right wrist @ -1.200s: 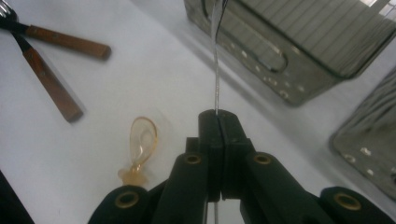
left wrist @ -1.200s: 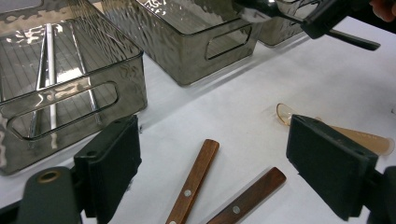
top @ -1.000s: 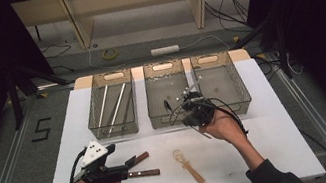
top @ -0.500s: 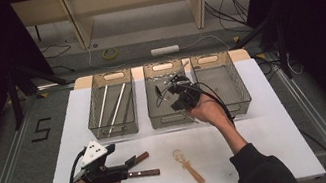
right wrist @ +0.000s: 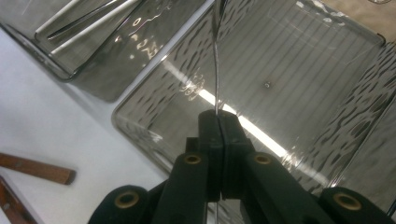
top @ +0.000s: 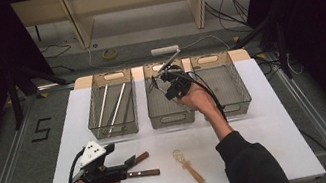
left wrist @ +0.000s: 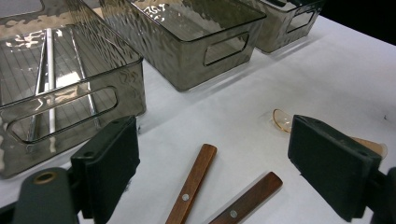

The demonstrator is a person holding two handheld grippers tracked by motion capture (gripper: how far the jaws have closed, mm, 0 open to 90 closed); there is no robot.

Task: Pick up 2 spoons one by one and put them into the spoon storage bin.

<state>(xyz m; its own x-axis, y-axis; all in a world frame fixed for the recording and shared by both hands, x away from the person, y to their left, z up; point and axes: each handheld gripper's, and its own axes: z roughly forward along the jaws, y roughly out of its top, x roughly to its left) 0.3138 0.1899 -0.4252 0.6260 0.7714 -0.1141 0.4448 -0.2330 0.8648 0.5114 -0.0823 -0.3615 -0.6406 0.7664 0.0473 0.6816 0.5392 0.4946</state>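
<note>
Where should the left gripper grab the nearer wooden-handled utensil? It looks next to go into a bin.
Grip the wooden handle from above, jaws across its narrow width. It lies flat on the table, and the left gripper is open around it.

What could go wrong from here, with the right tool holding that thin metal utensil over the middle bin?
1. The right tool pinches the thin metal utensil by its edge only; it could swivel or slip before release.
2. The utensil sticks up past the middle bin, so it might catch the rim and land on the table.
3. The left tool, open around two wooden handles, may grab both at once.
</note>
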